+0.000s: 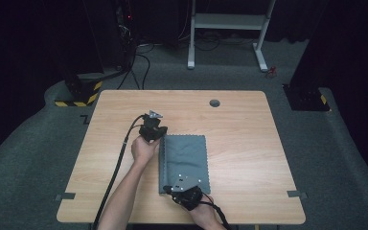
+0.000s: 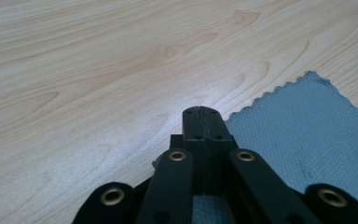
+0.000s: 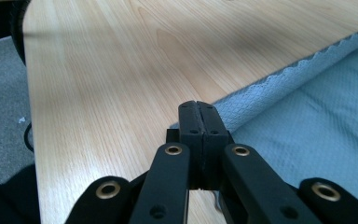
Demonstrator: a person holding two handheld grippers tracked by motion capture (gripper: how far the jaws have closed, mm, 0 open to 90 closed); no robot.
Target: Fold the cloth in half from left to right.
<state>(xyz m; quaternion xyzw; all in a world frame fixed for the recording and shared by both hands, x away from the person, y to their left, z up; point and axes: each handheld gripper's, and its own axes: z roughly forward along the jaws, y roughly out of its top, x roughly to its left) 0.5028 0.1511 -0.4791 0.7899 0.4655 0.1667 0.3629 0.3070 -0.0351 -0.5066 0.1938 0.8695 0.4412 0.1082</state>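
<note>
- High view: a grey cloth [image 1: 184, 162] lies flat on the wooden desk [image 1: 239, 143], slightly toward the near edge and left of the middle. The left gripper [image 1: 159, 136] sits at the cloth's far left corner, the right gripper [image 1: 168, 189] at its near left corner. A round grommet [image 1: 214, 103] sits near the desk's far edge.
- Left gripper view: the left gripper [image 2: 201, 112] has its jaws pressed together, the scalloped cloth [image 2: 303, 135] corner pinched between them just above the desk [image 2: 98, 70].
- Right gripper view: the right gripper [image 3: 198, 106] has its jaws closed on the cloth's [image 3: 307, 135] edge, which is folded over along the desk [image 3: 121, 70].
</note>
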